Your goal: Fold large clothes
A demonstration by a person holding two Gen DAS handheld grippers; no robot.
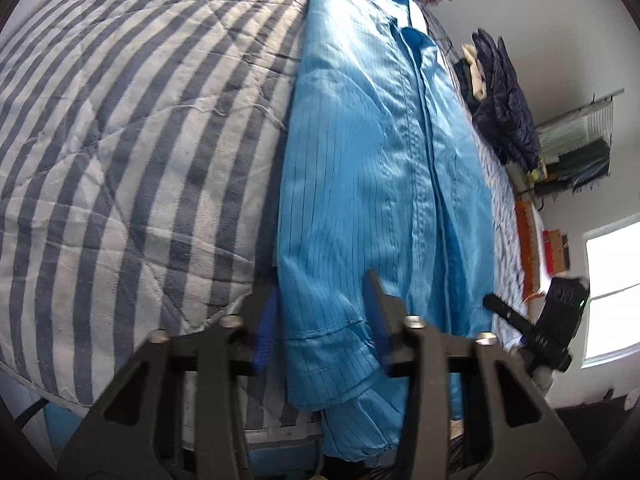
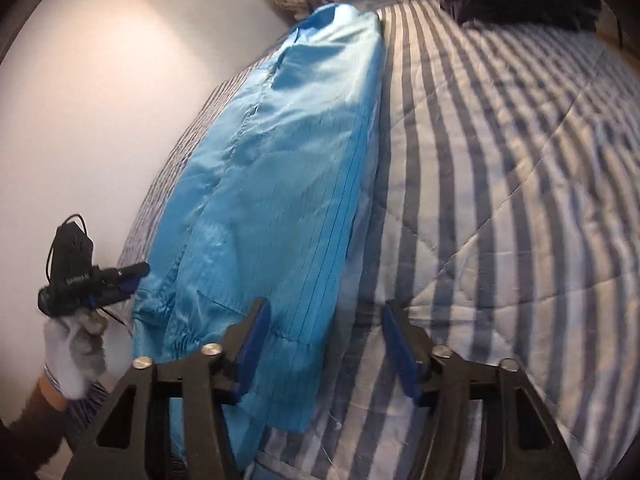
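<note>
A long light-blue garment [image 1: 360, 184] with thin dark stripes lies folded lengthwise on a striped quilt [image 1: 120, 140], its hem hanging over the bed's near edge. My left gripper [image 1: 318, 286] is at that hem, with its blue pads closed on the folded cloth near the corner. In the right wrist view it [image 2: 138, 276] bites the garment's [image 2: 272, 184] left edge, held by a white-gloved hand [image 2: 72, 352]. My right gripper [image 2: 325, 306] stands open over the opposite edge, one pad above the cloth and the other above the quilt [image 2: 500, 200]. It [image 1: 490, 302] also shows at the right of the left wrist view.
A dark quilted jacket [image 1: 508, 108] and other clothes lie heaped at the far side of the bed. A white wall [image 2: 80, 120] runs close along one side. A bright window [image 1: 612, 292] and an orange item [image 1: 526, 240] lie beyond the other side.
</note>
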